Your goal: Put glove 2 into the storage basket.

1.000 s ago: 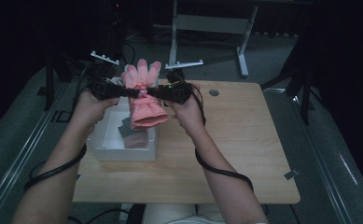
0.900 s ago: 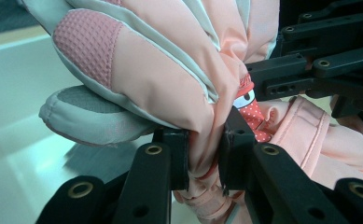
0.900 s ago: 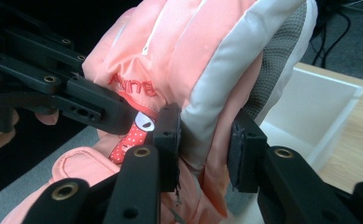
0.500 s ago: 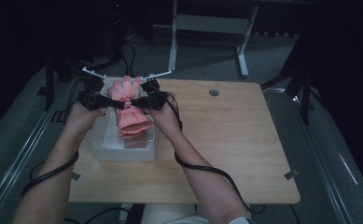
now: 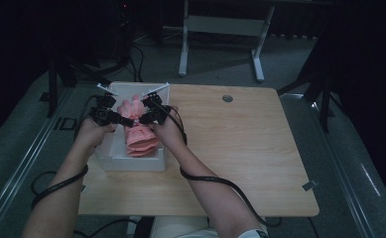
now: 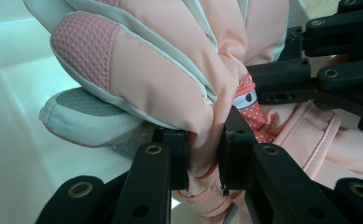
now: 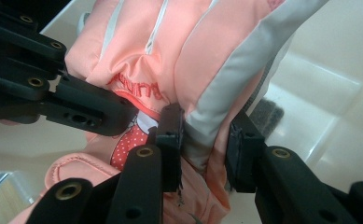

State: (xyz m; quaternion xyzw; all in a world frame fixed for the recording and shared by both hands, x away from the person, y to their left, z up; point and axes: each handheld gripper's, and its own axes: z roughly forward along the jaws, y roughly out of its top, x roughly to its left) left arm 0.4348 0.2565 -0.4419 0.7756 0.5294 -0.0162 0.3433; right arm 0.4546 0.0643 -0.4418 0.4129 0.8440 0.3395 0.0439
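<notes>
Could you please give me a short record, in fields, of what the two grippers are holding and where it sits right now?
item held: pink padded glove, grey trim, red dotted patch
left gripper: jaws shut on the glove's left edge
right gripper: jaws shut on the glove's right edge
glove position: over the white box, cuff end toward the person
box location: left part of the wooden table
box contents: a grey-and-white glove part lies beneath the pink one
</notes>
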